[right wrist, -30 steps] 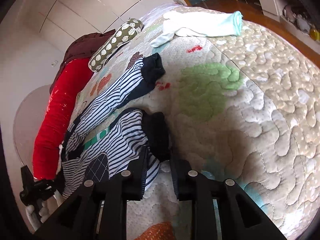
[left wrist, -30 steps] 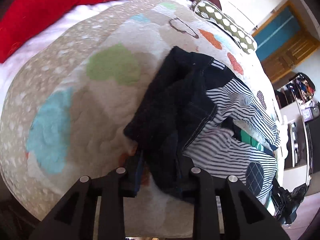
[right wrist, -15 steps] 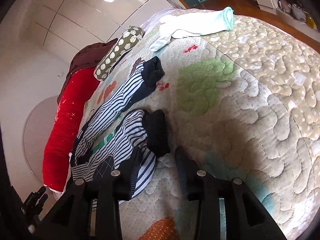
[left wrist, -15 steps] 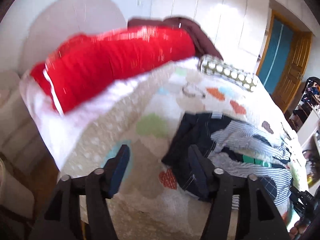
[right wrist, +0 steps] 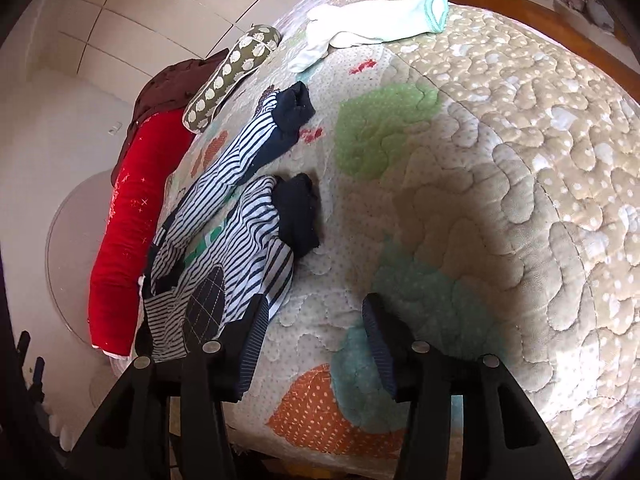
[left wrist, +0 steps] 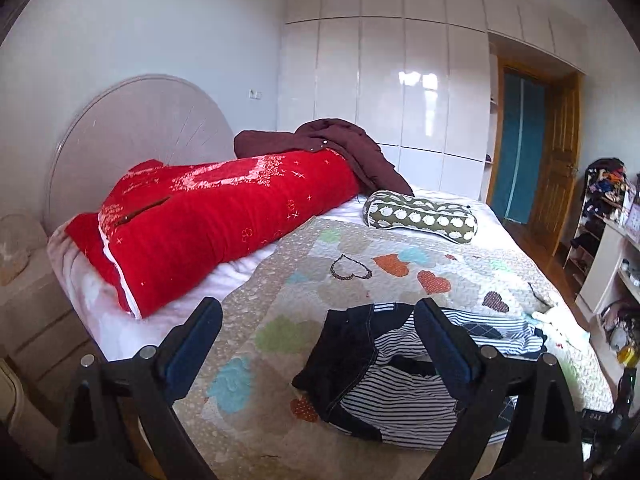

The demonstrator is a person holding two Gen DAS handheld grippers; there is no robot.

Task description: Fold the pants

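The navy and white striped pants (left wrist: 384,376) lie crumpled on the quilted bed, waistband end near the bed's edge. In the right wrist view the pants (right wrist: 240,240) stretch away with two dark cuffs at the far end. My left gripper (left wrist: 320,344) is open and empty, raised above the waistband end. My right gripper (right wrist: 316,328) is open and empty, just off the pants' near edge, over the quilt.
A long red bolster (left wrist: 224,220) and a dark maroon garment (left wrist: 332,144) lie by the headboard. A green spotted pillow (left wrist: 420,216) lies across the bed. A white and mint garment (right wrist: 372,26) lies on the quilt's far corner. Shelves stand to the right (left wrist: 608,240).
Both grippers opened and let go of the pants. The left gripper lifted and pulled back, tilting up toward the room. The right gripper drew back slightly from the cuff.
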